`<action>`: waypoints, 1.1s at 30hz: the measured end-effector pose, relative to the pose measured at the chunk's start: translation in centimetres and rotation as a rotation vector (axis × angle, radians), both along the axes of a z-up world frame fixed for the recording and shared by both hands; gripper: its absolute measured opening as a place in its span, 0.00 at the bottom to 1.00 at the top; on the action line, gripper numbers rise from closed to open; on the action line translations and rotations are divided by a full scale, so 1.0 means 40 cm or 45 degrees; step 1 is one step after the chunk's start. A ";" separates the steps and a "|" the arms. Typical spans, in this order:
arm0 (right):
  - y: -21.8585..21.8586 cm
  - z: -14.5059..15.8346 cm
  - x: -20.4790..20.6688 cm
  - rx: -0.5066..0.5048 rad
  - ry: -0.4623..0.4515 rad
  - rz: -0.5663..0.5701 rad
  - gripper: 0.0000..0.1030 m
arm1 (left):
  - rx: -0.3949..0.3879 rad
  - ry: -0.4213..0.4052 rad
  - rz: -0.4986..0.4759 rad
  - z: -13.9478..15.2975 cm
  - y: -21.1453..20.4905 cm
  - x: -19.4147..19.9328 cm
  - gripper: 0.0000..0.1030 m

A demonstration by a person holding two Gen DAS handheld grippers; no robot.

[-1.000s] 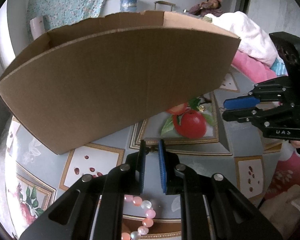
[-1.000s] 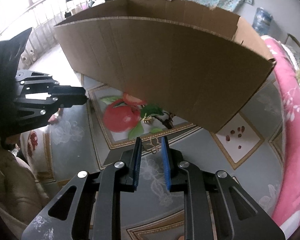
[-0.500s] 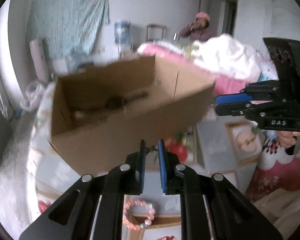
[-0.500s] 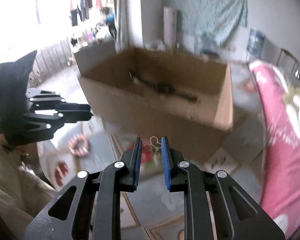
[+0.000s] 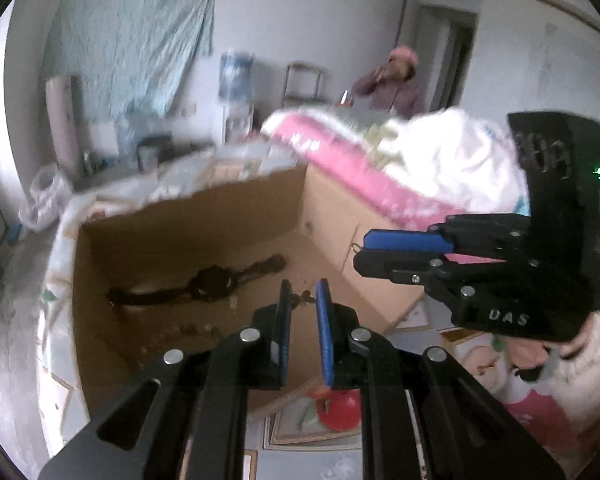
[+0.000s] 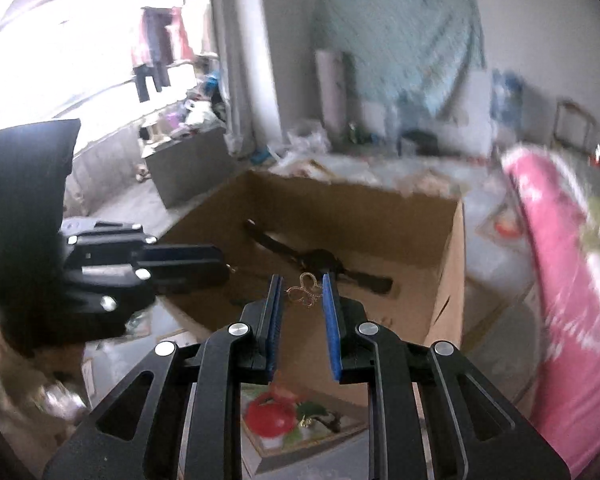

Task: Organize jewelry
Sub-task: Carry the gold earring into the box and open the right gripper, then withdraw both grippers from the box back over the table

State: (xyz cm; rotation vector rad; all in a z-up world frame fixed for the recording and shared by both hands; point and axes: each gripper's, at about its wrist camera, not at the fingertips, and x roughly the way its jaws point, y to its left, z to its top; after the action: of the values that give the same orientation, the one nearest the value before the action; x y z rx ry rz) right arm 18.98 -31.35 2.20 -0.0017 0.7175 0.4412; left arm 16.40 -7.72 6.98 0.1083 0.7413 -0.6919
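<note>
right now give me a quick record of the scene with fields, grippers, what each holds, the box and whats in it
left gripper: nearly shut on a small gold piece, blurred
right gripper: shut on a gold looped piece
cardboard box: open top, just beyond both grippers
box contents: dark watch lying flat; beads near the front wall, blurred
surface: fruit-print cloth
background: person standing at the back
</note>
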 end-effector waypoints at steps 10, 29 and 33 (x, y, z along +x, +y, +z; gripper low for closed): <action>0.018 -0.048 0.013 -0.057 0.076 -0.136 0.18 | 0.131 0.186 0.078 -0.109 -0.040 0.085 0.19; -0.016 0.016 -0.018 0.001 -0.037 -0.193 0.57 | 0.123 0.103 0.193 -0.053 -0.011 0.061 0.66; -0.020 0.038 -0.030 0.028 -0.060 -0.208 0.62 | 0.107 0.085 0.208 -0.032 0.005 0.048 0.69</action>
State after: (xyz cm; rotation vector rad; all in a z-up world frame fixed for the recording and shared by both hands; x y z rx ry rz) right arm 17.80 -32.17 3.72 0.0666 0.6608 0.2920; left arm 18.30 -7.52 5.68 0.1011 0.8335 -0.5110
